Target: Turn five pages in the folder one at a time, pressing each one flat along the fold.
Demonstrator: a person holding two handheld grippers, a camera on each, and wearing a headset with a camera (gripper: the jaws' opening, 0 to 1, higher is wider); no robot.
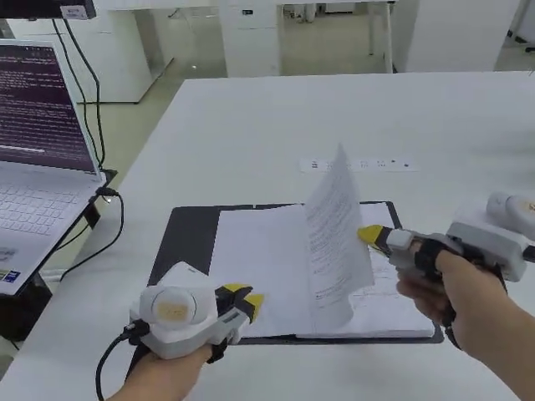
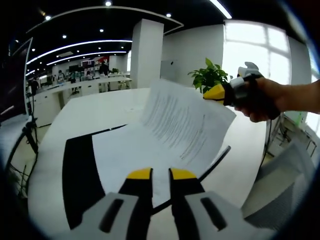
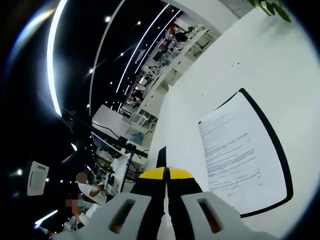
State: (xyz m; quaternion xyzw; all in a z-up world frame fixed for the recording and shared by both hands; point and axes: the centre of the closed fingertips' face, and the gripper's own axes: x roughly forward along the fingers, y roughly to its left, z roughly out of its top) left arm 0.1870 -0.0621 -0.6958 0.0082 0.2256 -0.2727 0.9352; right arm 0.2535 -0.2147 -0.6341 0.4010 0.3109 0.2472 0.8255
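Observation:
A black folder (image 1: 188,225) lies open on the white table, with white pages spread across both halves. One printed page (image 1: 334,234) stands nearly upright over the fold. My right gripper (image 1: 372,236) is shut on that page's outer edge. In the right gripper view the jaws (image 3: 165,172) meet on the thin sheet, above the printed right-hand page (image 3: 235,155). My left gripper (image 1: 245,298) hovers at the front edge of the left-hand page, its jaws a narrow gap apart with nothing between them (image 2: 161,174). The left gripper view shows the lifted page (image 2: 185,120) with the right gripper (image 2: 215,91) at its top corner.
An open laptop (image 1: 33,167) sits off the table's left edge, with black cables (image 1: 100,217) hanging beside it. A small strip of labels (image 1: 359,164) lies behind the folder. A white device (image 1: 510,209) rests at the right. A potted plant (image 2: 210,77) stands beyond the table.

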